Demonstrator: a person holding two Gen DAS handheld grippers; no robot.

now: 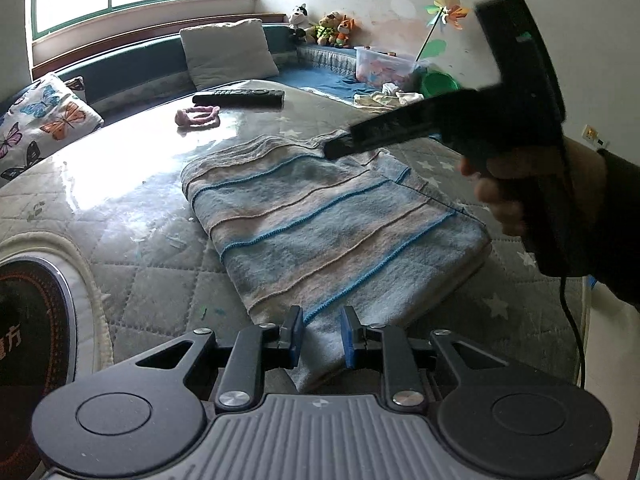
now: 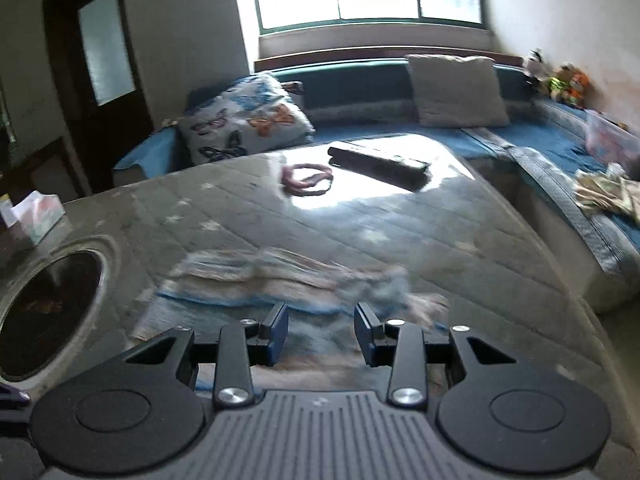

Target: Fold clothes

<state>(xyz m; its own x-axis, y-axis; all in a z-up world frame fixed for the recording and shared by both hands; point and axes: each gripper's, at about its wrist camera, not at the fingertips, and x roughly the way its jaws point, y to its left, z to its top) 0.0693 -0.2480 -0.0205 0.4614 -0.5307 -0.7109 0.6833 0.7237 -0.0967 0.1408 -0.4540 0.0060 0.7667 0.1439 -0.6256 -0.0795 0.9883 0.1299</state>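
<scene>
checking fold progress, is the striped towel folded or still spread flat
Folded. The striped towel lies on the table as a compact, thick rectangle, with a doubled layer along its right edge. The right wrist view is too blurred to add more.

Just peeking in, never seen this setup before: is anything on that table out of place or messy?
Mostly tidy. The folded blue-and-beige striped cloth lies flat but slanted on the quilted star-print table cover. A black remote control and a pink loop of fabric sit at the far end, unrelated to folding.
</scene>
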